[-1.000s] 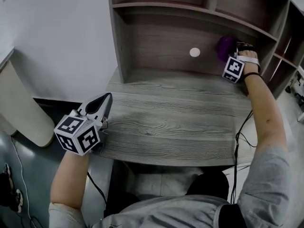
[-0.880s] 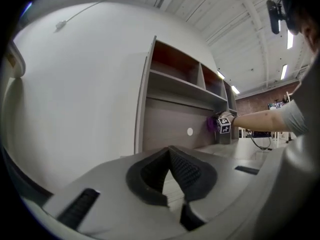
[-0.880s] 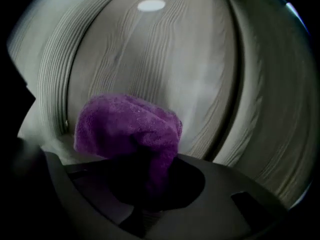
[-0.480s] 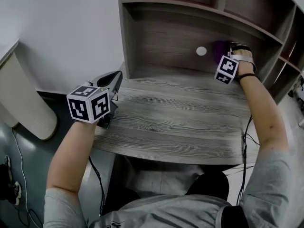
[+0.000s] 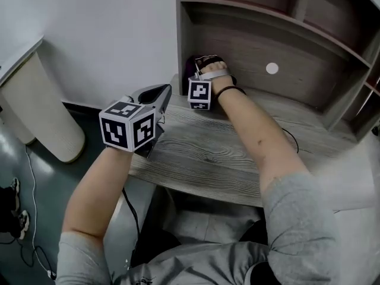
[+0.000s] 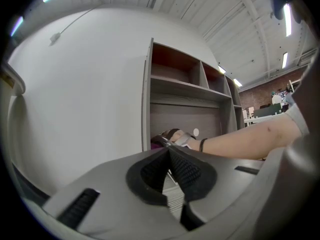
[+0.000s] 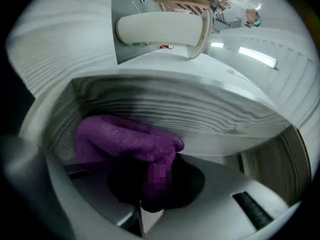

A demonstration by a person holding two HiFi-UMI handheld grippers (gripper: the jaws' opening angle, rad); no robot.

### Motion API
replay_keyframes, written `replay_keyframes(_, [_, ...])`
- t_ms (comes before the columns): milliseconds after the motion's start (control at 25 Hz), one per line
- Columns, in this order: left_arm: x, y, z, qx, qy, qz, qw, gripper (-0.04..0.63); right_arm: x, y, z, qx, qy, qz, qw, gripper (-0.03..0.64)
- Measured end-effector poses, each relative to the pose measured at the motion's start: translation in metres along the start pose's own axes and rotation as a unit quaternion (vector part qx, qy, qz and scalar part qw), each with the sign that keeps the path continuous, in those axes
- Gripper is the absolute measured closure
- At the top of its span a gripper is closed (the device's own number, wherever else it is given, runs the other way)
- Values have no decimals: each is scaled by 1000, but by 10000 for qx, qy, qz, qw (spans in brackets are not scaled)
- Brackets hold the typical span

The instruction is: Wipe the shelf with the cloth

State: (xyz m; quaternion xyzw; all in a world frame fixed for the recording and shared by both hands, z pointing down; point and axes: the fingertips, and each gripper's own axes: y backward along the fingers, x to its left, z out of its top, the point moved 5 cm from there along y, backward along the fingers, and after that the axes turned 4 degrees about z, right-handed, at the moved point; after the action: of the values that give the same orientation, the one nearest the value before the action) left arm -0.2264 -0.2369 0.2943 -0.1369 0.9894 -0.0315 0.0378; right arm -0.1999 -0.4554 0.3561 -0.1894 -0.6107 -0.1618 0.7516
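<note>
The right tongs (image 7: 152, 196) are clamped tight on a fold of the purple cloth (image 7: 125, 139). The cloth's fluffy bulk bulges out past the tips and is pressed into a corner where wood-grain boards meet. In the head view that corner is the far left end of the lowest bay of the shelf unit (image 5: 249, 9). The cloth is tucked against the left upright (image 5: 180, 40), right where it meets the bench (image 5: 237, 153), and the person's right forearm reaches across the bench to it.

The left tongs (image 6: 169, 151) are closed, pads meeting at the tips with nothing between them. They hang idle over the bench's front left edge, pointing towards the shelf unit and well short of the cloth.

Further out, the bay's back panel (image 5: 309, 76) runs off to the right with a small white round disc (image 5: 272, 68) on it. Upper shelves and side compartments sit above and to the right, and a plain white wall (image 5: 107, 34) lies left of the unit.

By my reading the wiping is under way, with the cloth working the left end of the bottom bay. No dust, streaks or damp marks show, so which parts are already clean cannot be told. The stretch of the bay to the right, the back panel and the upper shelves may all be left to wipe.
</note>
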Motion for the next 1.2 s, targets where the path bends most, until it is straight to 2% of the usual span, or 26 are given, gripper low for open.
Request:
replay_keyframes(120, [-1, 3, -1, 13, -74, 5, 10000, 574, 11, -17, 1, 221, 230, 93, 9994, 551])
replay_keyframes(320, [-1, -2, -3, 59, -104, -3, 9999, 574, 12, -21, -5, 208, 431, 139, 9988, 549])
replay_keyframes(440, [-3, -4, -9, 145, -107, -40, 9998, 574, 21, -12, -21, 173, 566, 354, 9976, 549])
replay_keyframes(680, [-5, -8, -11, 216, -165, -94, 9996, 574, 59, 26, -101, 55, 245, 1370, 9903, 549])
replay_keyframes(880, [-6, -13, -10, 224, -216, -143, 9994, 574, 87, 62, -179, 143, 86, 2008, 9795, 549])
replay_keyframes(1040, [-6, -16, -12, 233, -242, -170, 9993, 574, 98, 88, -233, 375, -48, 2539, 9665, 549])
replay_keyframes(1200, [-10, -21, -13, 246, -273, -189, 9991, 574, 111, 109, -281, 738, -213, 3138, 9464, 549])
